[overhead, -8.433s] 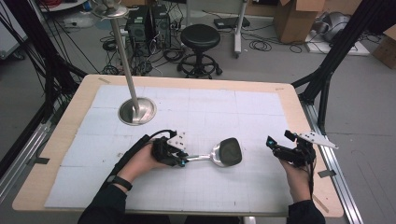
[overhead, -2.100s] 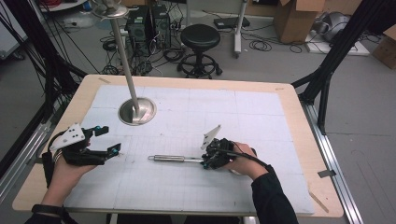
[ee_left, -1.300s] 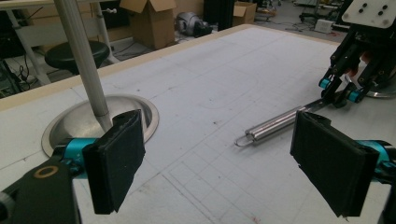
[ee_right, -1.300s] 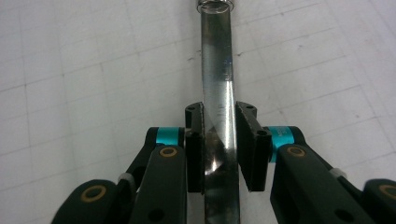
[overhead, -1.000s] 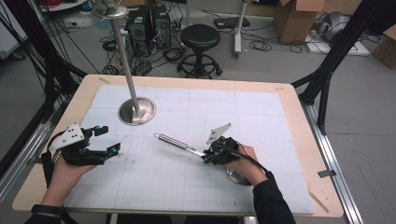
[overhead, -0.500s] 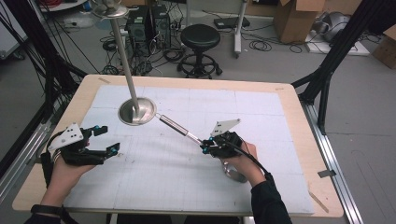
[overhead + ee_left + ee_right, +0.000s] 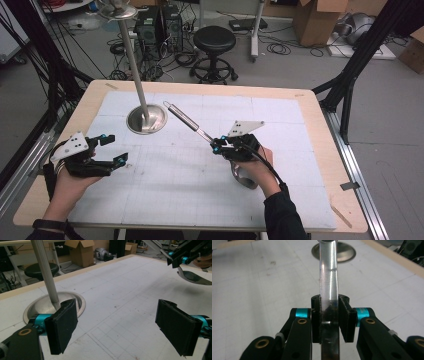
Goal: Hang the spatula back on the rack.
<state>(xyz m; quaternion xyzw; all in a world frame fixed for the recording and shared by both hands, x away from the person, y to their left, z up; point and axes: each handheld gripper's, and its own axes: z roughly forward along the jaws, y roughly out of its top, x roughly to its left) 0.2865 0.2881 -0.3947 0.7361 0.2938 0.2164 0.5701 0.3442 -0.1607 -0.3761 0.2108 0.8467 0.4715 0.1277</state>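
My right gripper is shut on the shiny handle of a long metal utensil, right of the table's middle. The handle slants up and away to the left, and its tip is near the round base of a metal stand. The utensil's dark head shows under the hand. In the right gripper view the handle runs straight up between the pads of my right gripper. My left gripper stands open near the left edge, nothing between its pads.
The stand's pole rises from its base at the table's back left. A white gridded mat covers the wooden table. Beyond the far edge are a black stool, cables and cardboard boxes. Black frame legs stand at the right.
The utensil has gone from the left gripper to the right. In the last second the right gripper has swung the handle from pointing left to pointing at the stand. The left gripper stays still.
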